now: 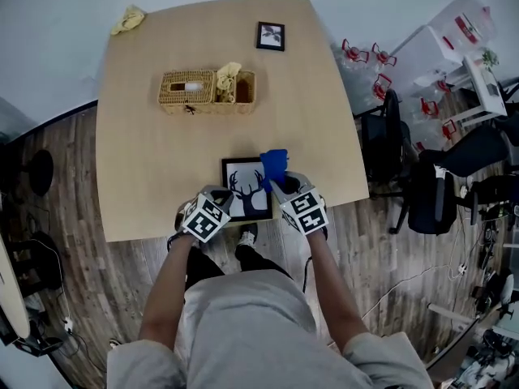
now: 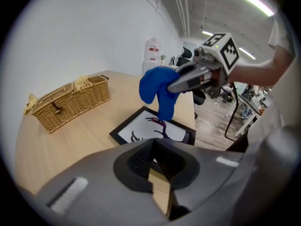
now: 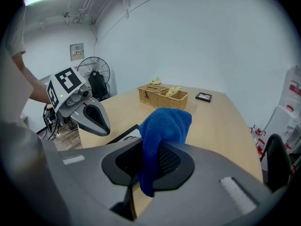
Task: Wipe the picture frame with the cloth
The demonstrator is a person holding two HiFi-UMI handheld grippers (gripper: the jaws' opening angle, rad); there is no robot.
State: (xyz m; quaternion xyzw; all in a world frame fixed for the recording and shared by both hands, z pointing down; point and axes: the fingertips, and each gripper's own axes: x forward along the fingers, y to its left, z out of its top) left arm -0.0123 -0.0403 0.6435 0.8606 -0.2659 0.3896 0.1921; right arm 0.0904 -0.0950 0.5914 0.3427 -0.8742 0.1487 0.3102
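Head view: the picture frame (image 1: 247,189) lies flat at the table's (image 1: 146,152) near edge, lower centre. The right gripper (image 1: 281,183) holds the blue cloth (image 1: 274,167) over its upper right corner. Bare tabletop runs up to the wicker basket (image 1: 207,91).

Left gripper view: the left gripper (image 2: 153,145) has its jaws pressed together and empty, with the frame just ahead.

Right gripper view: the jaws are clenched on the cloth, which hides most of the frame.

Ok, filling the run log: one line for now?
left gripper: shut | right gripper: shut on cloth | cloth over picture frame, contact unclear
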